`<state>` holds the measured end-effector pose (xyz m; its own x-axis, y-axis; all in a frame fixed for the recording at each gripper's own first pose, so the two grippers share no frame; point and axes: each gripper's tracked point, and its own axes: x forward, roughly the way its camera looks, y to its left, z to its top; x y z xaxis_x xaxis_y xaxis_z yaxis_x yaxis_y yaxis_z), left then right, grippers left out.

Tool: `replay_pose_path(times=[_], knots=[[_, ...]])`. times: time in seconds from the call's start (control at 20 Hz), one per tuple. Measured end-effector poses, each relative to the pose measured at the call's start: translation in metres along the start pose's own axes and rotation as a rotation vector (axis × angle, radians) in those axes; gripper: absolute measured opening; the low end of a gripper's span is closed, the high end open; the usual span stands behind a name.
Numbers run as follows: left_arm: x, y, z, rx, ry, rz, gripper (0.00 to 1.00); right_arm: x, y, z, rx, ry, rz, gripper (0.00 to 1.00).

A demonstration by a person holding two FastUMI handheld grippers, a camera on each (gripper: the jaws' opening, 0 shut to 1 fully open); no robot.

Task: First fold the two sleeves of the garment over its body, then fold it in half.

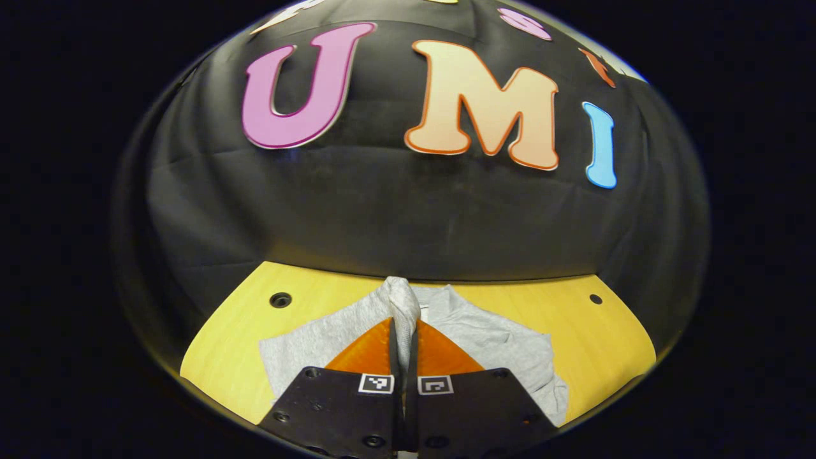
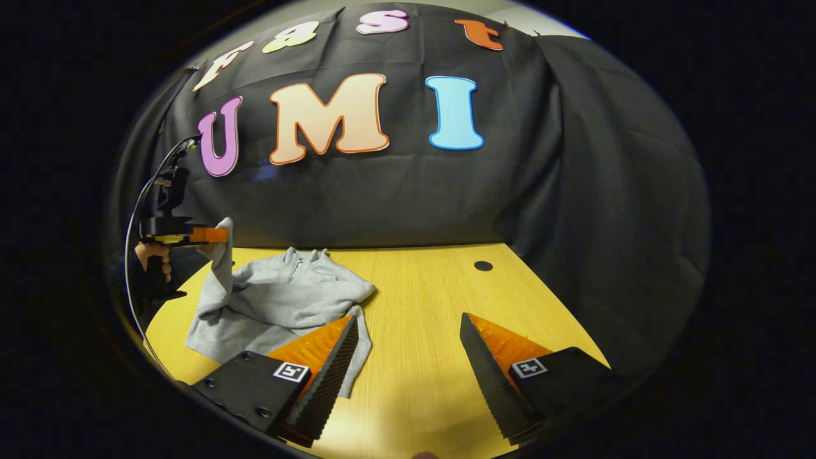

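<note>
1. The right hand-held gripper [image 2: 408, 357] hangs wide open over the bare wooden counter [image 2: 433, 331], its ridged, wedge-shaped fingers holding nothing.
2. One soft grey knit garment [image 2: 280, 299] lies rumpled on the counter's left part, collar toward the back wall.
3. The left hand-held gripper [image 1: 403, 328] is clamped on a sleeve [image 1: 403, 299], lifted clear of the counter.

Left gripper [image 1: 404, 331], fingers closed together on a pinch of the grey garment [image 1: 484, 338], raised above the table. Right gripper [image 2: 408, 357], fingers spread wide apart, nothing between them.
</note>
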<state>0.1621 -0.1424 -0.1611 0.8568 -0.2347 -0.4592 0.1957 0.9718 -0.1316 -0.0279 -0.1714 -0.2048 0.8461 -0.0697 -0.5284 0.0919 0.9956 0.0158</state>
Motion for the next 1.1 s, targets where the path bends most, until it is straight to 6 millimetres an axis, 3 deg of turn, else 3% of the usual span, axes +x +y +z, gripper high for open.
replay_pose_path(times=[0.3,0.45,0.6,0.85,0.95,1.05,1.1], knots=[[0.032,-0.091,-0.007,0.086,0.023,-0.118,0.00,-0.007,-0.020,-0.015,-0.002,0.025,-0.006,0.96],[0.041,-0.137,-0.025,0.107,0.068,-0.183,0.00,-0.011,-0.028,-0.022,-0.001,0.027,-0.006,0.99],[0.058,-0.162,-0.043,0.142,0.100,-0.188,0.00,-0.014,-0.037,-0.031,0.008,0.045,-0.012,0.96],[0.076,-0.179,-0.078,0.180,0.175,-0.179,0.05,-0.010,-0.045,-0.039,0.030,0.055,-0.003,0.96],[0.068,-0.197,-0.081,0.122,0.181,-0.251,0.17,-0.007,-0.044,-0.039,0.028,0.055,0.011,0.96],[0.049,-0.193,-0.062,0.115,0.130,-0.256,0.72,-0.003,-0.038,-0.037,0.024,0.051,0.033,0.96],[0.050,-0.188,-0.057,0.128,0.099,-0.242,1.00,0.000,-0.034,-0.038,0.023,0.051,0.047,0.96]])
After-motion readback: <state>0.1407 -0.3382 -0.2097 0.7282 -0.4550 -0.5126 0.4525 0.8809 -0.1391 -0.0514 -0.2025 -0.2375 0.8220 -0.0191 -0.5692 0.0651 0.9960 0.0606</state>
